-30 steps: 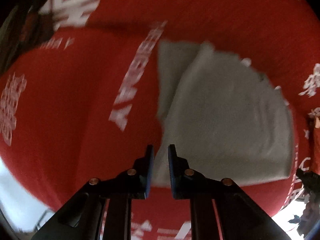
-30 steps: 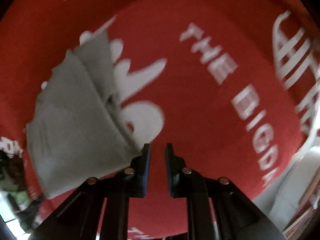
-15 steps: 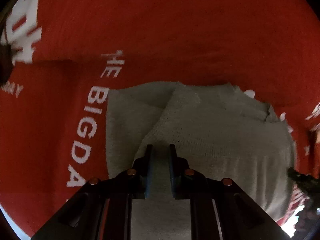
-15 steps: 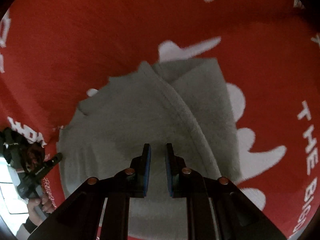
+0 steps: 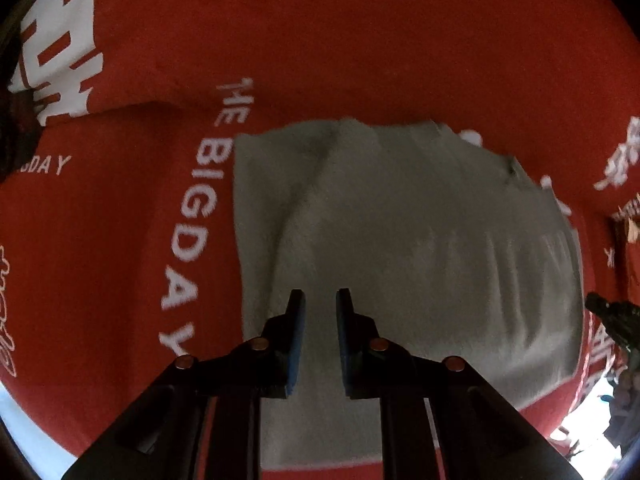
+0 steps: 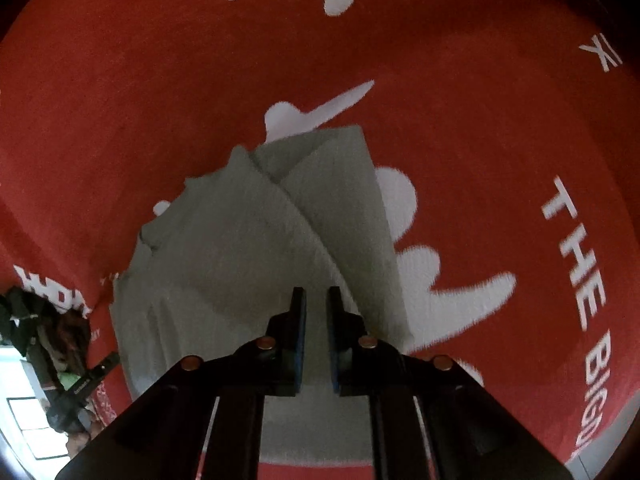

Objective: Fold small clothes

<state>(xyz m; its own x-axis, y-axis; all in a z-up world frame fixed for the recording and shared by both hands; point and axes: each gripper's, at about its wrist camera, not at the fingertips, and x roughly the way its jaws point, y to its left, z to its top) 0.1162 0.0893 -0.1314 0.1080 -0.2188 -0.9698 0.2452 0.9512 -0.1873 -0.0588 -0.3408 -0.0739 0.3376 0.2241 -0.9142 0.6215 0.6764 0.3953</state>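
Both grippers point steeply down over a folded grey garment (image 5: 420, 232) lying on a red cloth (image 5: 360, 40) printed with white lettering. Left gripper (image 5: 321, 300) shows its blue-padded jaws nearly closed, nothing between them, poised above the garment's near edge. Right gripper (image 6: 316, 298) likewise stands almost shut and empty. Only the left view shows "THE BIGDAY" (image 5: 200, 208) running just beside the garment's left edge; only the right view (image 6: 248, 264) shows a white splash-shaped print (image 6: 432, 264) emerging from under the garment's right side, and dark equipment (image 6: 52, 344) off its left.
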